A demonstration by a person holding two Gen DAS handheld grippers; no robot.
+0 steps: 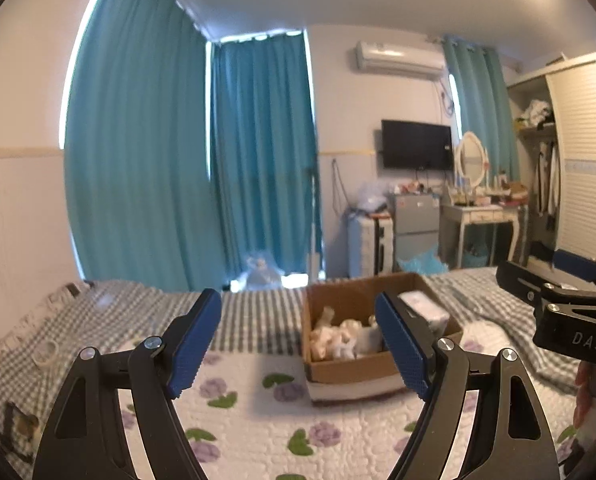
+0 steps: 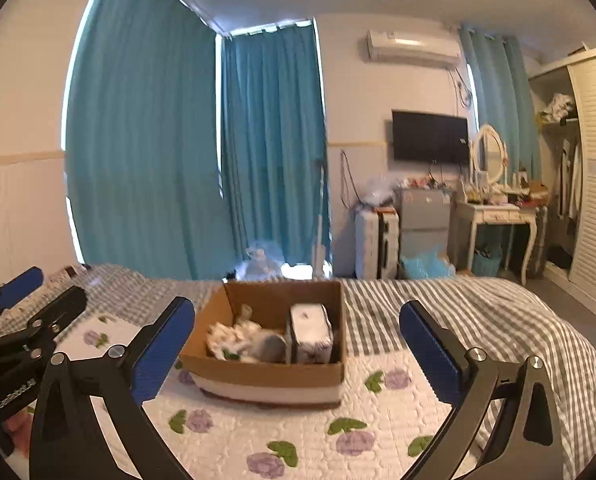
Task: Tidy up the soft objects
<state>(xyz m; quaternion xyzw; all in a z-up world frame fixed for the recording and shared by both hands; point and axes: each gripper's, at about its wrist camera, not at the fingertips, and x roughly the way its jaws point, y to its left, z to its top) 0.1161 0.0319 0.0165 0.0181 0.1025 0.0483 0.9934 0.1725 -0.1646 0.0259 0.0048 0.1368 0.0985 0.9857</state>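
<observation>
You can read only 2 markings here. In your left wrist view, the white letters "DAS" stand on the black body of the right gripper [image 1: 554, 280], just right of the cardboard box [image 1: 350, 368]; the letters may be part of a longer word that runs out of sight. In your right wrist view, white lettering runs along the black body of the left gripper [image 2: 37, 288], left of the cardboard box [image 2: 265, 372]; it looks like "GenRobot.AI", but it is small and blurred, so you cannot be sure of every letter. Any print on the white pack [image 2: 310, 332] inside the box is too blurred to read.
</observation>
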